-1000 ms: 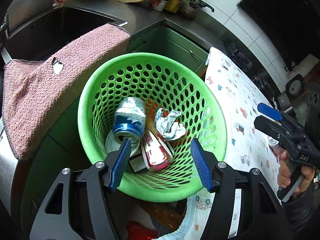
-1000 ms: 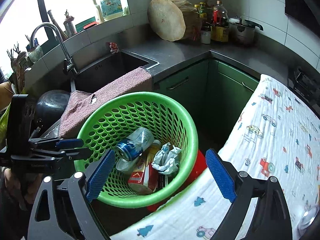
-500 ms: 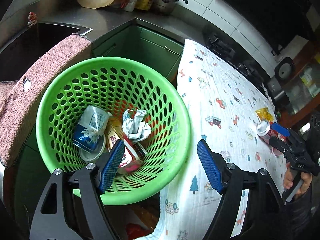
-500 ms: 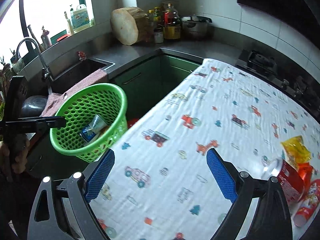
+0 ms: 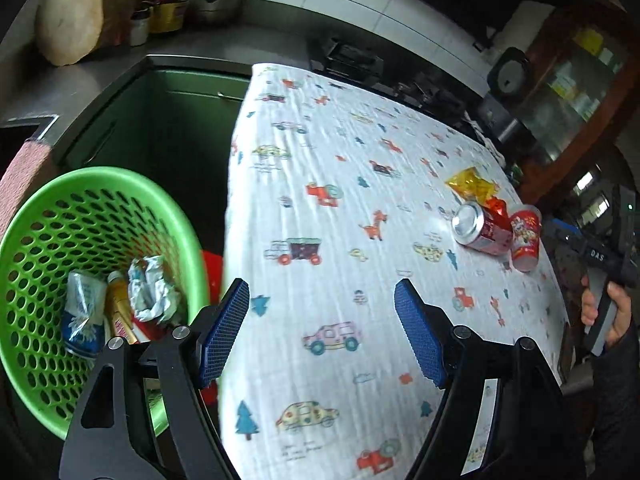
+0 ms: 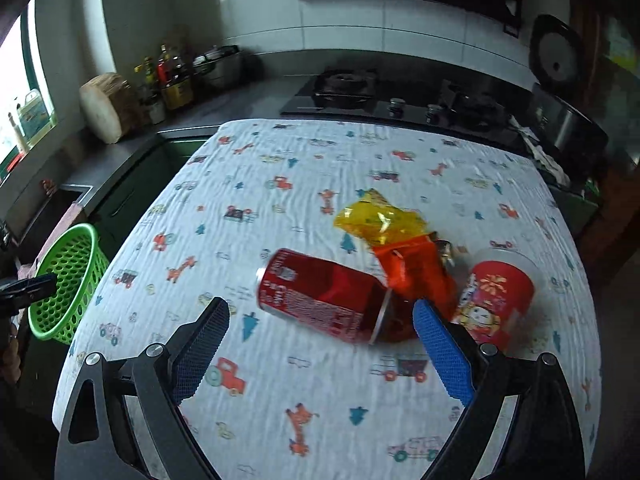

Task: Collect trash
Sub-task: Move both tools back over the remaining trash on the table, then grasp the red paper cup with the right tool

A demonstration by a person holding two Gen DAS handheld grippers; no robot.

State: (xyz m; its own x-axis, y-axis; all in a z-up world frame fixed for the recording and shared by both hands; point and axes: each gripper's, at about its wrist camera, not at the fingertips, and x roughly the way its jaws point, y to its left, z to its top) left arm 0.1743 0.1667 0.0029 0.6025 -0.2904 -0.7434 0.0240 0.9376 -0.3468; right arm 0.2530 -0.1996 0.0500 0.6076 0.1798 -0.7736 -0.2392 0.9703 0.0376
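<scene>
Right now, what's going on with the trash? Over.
Both grippers open, empty: left gripper, right gripper. Red can lying on cloth ahead of right. Basket partly filled. Nothing blocking.

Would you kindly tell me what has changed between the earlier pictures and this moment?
Both tools swung away from the green perforated plastic basket toward the cloth-covered table. The right tool now hangs open before the red drink can lying on its side; the left tool has just been opening, with nothing between its pads. Nothing was grasped. The trash in the basket and on the table stayed put.
</scene>
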